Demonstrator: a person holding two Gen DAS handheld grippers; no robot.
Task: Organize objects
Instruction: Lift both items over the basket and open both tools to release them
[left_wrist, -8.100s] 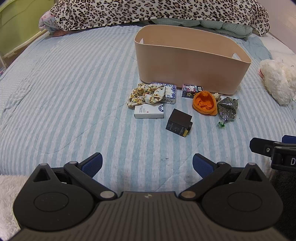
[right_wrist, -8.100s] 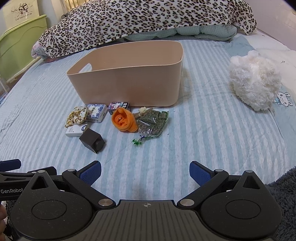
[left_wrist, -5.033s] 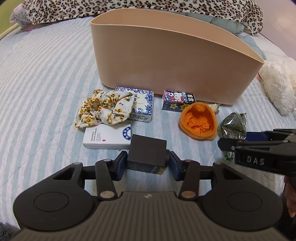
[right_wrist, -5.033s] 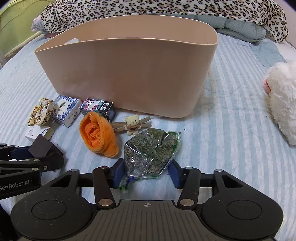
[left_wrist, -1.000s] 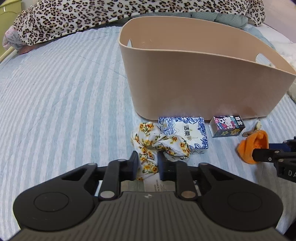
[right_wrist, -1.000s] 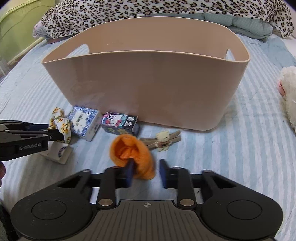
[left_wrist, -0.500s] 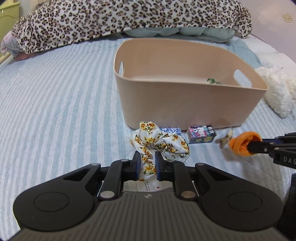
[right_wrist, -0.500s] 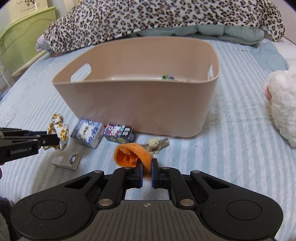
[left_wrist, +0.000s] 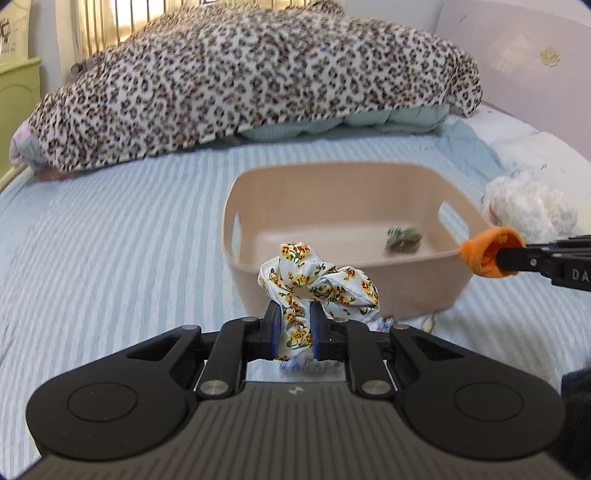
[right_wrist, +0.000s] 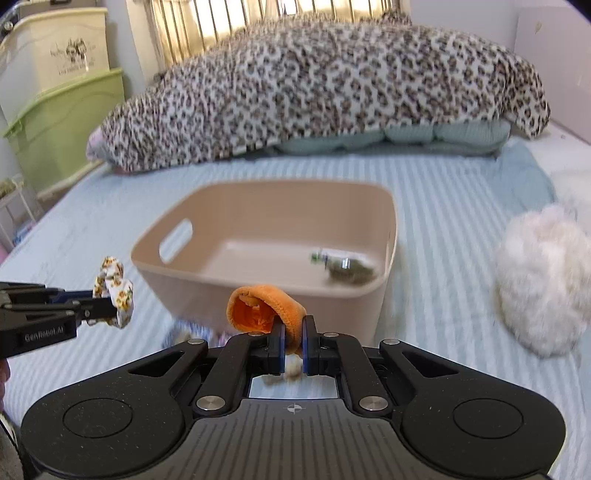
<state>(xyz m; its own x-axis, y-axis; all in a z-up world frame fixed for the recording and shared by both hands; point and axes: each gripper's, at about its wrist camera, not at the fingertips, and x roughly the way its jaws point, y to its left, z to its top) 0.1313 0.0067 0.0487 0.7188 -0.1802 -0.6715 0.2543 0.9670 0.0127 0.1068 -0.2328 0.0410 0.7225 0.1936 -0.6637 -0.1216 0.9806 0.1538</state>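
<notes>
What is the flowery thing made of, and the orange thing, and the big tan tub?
The flowery scrunchie looks like thin woven cloth: it bunches into soft ruffles with a printed pattern. The orange thing seems to be fuzzy, velvety fabric, with a rolled, matte edge. The tan tub is probably plastic: smooth walls, rounded corners and a cut-out handle.

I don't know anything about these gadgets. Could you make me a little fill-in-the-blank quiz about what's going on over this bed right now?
1. The left gripper is shut on a ____ scrunchie.
2. The right gripper pinches a fuzzy item coloured ____.
3. The green packet lies ____ the beige tub.
4. The blanket at the far end of the bed has a ____ print.

Missing words: floral; orange; inside; leopard
</notes>
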